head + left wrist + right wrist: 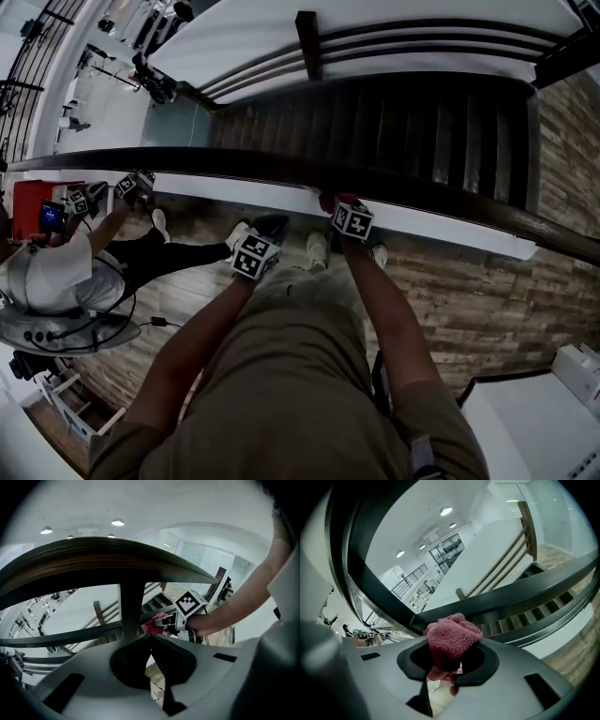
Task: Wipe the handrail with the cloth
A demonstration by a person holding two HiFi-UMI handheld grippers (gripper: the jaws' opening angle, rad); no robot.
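The dark wooden handrail [234,169] runs across the head view from left to right, above a white ledge. My right gripper [334,202] is at the rail's near side, shut on a bunched red cloth [327,200] that sits against the rail. From the right gripper view the cloth [452,638] bulges out between the jaws. My left gripper [271,226] hangs just below and left of it, shut and empty, off the rail. In the left gripper view the handrail [93,557] arches overhead, with the right gripper [171,620] and the cloth [152,626] beyond a baluster [132,609].
A dark staircase [394,112] drops away beyond the rail. A second person in a white shirt [52,277] stands at the left by the same rail, holding their own marker-cube grippers [103,194]. Wood-plank floor [469,300] lies below; a white unit [581,370] stands at the lower right.
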